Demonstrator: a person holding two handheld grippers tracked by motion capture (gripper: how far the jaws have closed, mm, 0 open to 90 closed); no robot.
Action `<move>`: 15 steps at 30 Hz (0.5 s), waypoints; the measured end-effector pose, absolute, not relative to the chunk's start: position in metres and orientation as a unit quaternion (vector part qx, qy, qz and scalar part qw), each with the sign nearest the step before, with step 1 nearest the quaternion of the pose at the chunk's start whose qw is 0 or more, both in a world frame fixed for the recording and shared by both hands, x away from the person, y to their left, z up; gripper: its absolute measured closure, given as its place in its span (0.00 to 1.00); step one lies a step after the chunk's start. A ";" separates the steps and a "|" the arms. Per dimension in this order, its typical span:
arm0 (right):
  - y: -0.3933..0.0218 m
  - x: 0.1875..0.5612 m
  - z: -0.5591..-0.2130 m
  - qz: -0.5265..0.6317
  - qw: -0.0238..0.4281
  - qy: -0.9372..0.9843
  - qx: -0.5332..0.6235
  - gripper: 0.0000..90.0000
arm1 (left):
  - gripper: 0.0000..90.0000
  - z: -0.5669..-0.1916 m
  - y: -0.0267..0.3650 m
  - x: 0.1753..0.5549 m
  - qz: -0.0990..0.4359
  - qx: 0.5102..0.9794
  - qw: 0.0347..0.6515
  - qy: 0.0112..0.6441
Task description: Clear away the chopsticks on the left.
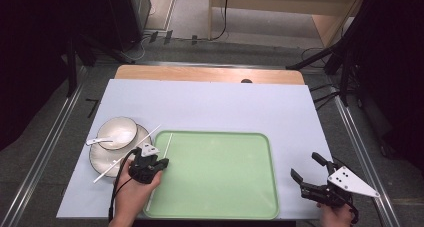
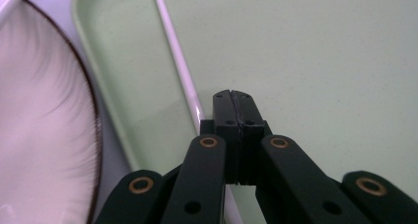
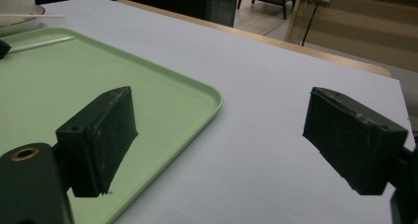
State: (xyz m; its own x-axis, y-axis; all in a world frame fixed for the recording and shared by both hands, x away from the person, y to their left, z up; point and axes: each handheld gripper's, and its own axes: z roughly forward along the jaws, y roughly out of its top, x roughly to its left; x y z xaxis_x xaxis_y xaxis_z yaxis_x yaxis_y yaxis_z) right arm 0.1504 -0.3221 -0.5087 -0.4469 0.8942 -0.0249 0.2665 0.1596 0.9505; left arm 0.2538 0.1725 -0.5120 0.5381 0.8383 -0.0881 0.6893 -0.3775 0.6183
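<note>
Here the chopstick (image 2: 177,61) seemingly lies lengthwise along the tray's (image 1: 215,207) left edge, beside closed left fingers (image 2: 235,101).

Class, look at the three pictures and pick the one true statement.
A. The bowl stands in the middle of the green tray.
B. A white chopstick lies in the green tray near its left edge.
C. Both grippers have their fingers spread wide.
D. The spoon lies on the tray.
B: a white chopstick lies on the green tray beside its left rim, next to the shut left gripper.
</note>
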 end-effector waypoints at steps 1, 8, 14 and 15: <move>-0.322 0.150 -0.509 0.495 0.317 0.692 0.419 0.14 | 1.00 -0.512 0.174 0.254 0.121 0.820 0.309 0.467; -0.322 0.151 -0.509 0.494 0.317 0.692 0.420 0.14 | 1.00 -0.512 0.182 0.252 0.122 0.817 0.309 0.472; -0.322 0.151 -0.509 0.495 0.316 0.692 0.420 0.14 | 1.00 -0.512 0.184 0.251 0.117 0.819 0.311 0.467; -0.322 0.151 -0.509 0.495 0.315 0.692 0.420 0.14 | 1.00 -0.512 0.184 0.251 0.116 0.820 0.313 0.465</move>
State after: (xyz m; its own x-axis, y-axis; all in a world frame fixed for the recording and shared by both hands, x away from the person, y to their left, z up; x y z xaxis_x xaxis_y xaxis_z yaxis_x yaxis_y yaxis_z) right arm 0.1507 -0.3221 -0.5090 -0.4477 0.8940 -0.0197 0.2696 0.1559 0.9503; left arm 0.2512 0.1845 -0.5122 0.5400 0.8356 -0.1008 0.6904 -0.3712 0.6210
